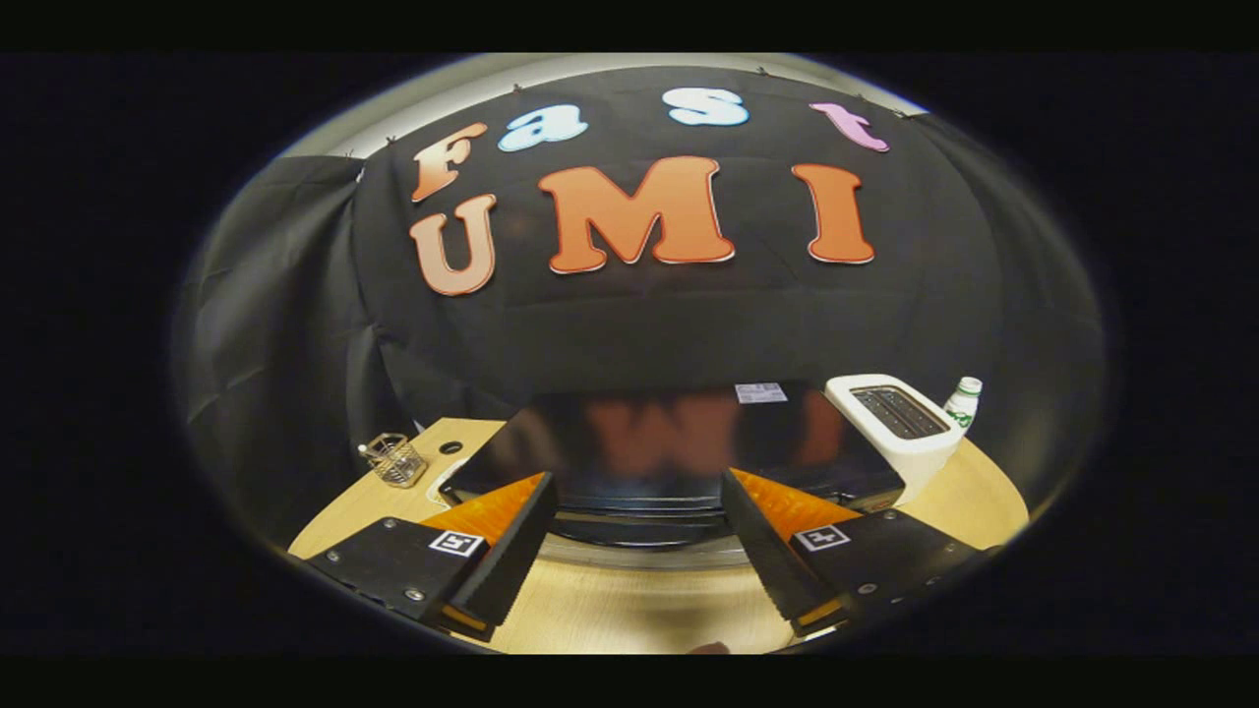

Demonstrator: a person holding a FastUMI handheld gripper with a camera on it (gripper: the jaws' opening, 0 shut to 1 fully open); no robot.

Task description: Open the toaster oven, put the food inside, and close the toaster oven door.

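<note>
Fingers of the hand-held gripper [637, 511] stand spread wide with nothing between them, hanging above the pale wooden tabletop [629, 610] and aimed at the glossy black toaster oven [649, 442] just ahead. That oven sits low and broad on the table, its shiny top mirroring the wall behind; a curved metal bar that looks like the door handle [639, 556] runs across its near edge, between the fingertips. Judged from this angle, the door appears shut, so opening is not yet done. I would expect the oven body to be heavy and rigid enough to stay put, while the door swings on a stiff hinge; its glass front is likely slick and breakable, so the bar is the sensible place to pinch, squarely at its middle. Beyond the oven to the right stand a white two-slot pop-up toaster [900, 423] and a small white bottle with a green cap [964, 401]; to the left sits a little wire basket [396, 458]. No food item can be picked out.
</note>
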